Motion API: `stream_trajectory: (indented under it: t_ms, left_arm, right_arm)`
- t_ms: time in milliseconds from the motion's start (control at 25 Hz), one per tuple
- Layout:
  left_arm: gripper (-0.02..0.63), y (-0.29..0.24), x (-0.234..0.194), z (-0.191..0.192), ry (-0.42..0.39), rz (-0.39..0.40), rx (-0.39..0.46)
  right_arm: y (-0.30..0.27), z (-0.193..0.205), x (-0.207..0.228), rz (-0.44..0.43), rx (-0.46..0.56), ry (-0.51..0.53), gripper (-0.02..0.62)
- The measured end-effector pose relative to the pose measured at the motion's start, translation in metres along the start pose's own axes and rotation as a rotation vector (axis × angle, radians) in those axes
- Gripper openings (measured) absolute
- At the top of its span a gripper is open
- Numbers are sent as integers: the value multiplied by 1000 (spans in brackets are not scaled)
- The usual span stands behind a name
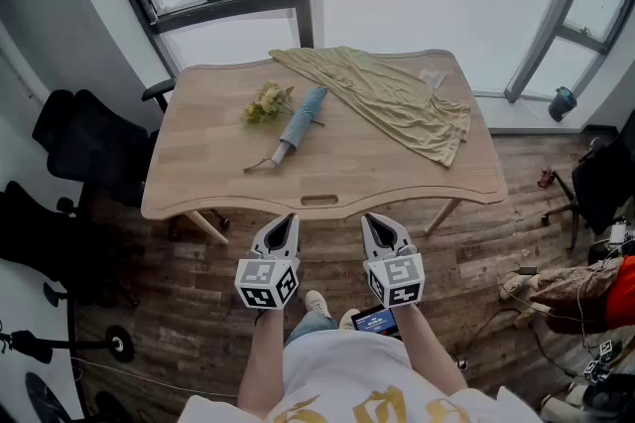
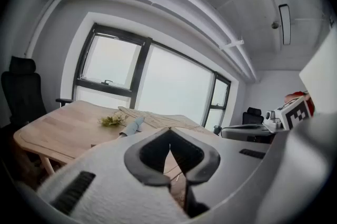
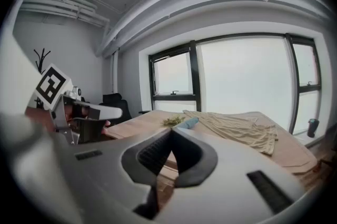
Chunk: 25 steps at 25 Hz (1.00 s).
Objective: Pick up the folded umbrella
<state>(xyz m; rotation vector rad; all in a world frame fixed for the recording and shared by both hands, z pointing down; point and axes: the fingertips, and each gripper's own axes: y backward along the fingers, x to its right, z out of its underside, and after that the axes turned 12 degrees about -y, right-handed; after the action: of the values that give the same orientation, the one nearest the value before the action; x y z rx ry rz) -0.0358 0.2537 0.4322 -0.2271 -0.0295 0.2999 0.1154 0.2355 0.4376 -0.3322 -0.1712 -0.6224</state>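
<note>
Shut and empty, left tool [image 1: 282, 218] and right tool [image 1: 378, 217] hover off the near edge of the worktop [image 1: 208, 175]; the umbrella [image 1: 299, 124] lies mid-worktop, slanting away rightward, nearer the left tool.

Left gripper [image 2: 169, 135] fills the lower frame, jaws together, empty — left of centre, the folded umbrella [image 2: 132, 126] lies on the table [image 2: 58, 131] beside flowers [image 2: 111, 121].

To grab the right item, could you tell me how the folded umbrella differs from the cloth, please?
The folded umbrella is pale blue; the cloth is yellowish green. The folded umbrella is a slim, compact roll, while the cloth is a wide, rumpled spread. Both lie flat on the wooden table.
</note>
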Motion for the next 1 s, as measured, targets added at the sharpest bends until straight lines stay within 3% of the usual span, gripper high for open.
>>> stream_trajectory:
  t_ms: [360,640,1000]
  left_arm:
    - [20,5,17,-9,82,60,32]
    - [20,6,15,2,28,29,-11]
    - [20,-20,-14,0,85,13,17]
  right_arm:
    - [11,0,-5,-19,5,-5,10]
    - [10,3,-11,-54,-1,-21,11]
    - [-29,-1,-3,-70,-21,-13,11]
